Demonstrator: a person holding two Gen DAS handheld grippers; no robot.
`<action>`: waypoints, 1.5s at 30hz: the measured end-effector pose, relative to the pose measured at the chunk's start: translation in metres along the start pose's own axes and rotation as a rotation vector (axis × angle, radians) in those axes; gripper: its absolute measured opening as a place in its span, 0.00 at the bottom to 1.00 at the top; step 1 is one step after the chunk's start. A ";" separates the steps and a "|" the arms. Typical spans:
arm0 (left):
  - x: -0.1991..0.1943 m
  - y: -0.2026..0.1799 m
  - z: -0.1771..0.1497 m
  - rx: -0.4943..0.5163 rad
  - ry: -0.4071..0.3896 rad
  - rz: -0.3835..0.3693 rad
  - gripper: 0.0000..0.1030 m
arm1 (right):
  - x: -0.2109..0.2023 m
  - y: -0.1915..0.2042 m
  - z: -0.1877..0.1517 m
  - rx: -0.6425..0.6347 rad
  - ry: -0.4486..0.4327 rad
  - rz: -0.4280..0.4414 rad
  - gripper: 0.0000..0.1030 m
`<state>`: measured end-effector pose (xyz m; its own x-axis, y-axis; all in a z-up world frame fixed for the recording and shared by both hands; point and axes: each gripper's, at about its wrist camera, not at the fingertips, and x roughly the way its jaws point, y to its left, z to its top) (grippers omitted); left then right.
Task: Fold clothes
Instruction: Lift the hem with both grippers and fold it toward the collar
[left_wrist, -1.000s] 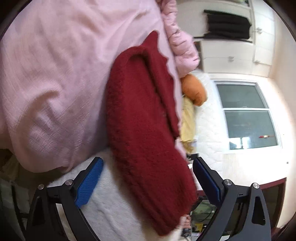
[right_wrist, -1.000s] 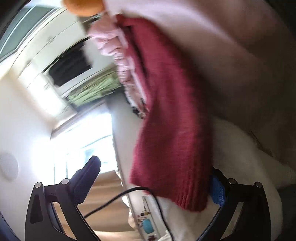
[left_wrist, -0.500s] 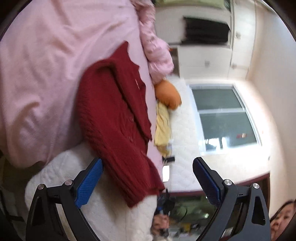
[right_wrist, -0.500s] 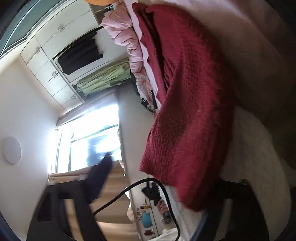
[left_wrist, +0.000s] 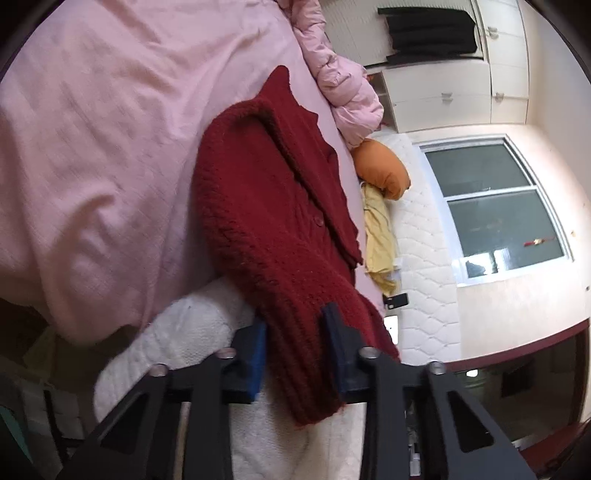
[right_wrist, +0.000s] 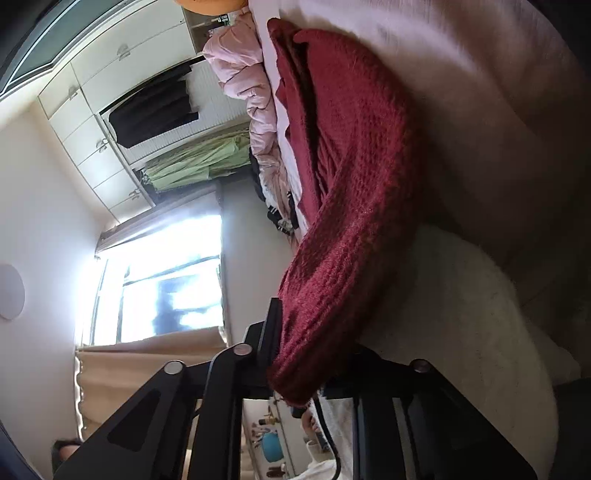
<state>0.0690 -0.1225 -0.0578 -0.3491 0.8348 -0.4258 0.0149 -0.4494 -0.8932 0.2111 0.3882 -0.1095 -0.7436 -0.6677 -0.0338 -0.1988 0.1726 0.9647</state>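
Through my left wrist view, my left tongs (left_wrist: 295, 350) clench the ribbed hem of the red knit cardigan (left_wrist: 269, 206), which lies on the pink bedspread (left_wrist: 92, 129). Through my right wrist view, my right tongs (right_wrist: 314, 369) grip the cardigan's (right_wrist: 351, 166) near hem.

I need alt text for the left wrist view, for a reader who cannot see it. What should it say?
The left gripper is shut on the hem of a dark red knitted sweater that lies on a pink bedspread and hangs over a white blanket. Behind are an orange pillow, a white wardrobe and a window.
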 end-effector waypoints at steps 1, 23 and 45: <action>0.000 -0.001 0.001 0.000 -0.007 -0.008 0.20 | 0.000 0.002 -0.001 -0.015 -0.004 -0.016 0.11; 0.022 -0.085 0.084 0.135 -0.156 -0.097 0.12 | 0.048 0.152 0.014 -0.699 -0.135 -0.527 0.09; 0.187 -0.092 0.353 0.161 -0.254 0.153 0.12 | 0.233 0.244 0.224 -1.079 -0.265 -0.859 0.08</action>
<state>-0.3285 -0.0377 -0.0042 -0.5770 0.6570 -0.4852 -0.0560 -0.6245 -0.7791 -0.1538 0.4371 0.0592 -0.7626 -0.1038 -0.6385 -0.1556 -0.9287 0.3367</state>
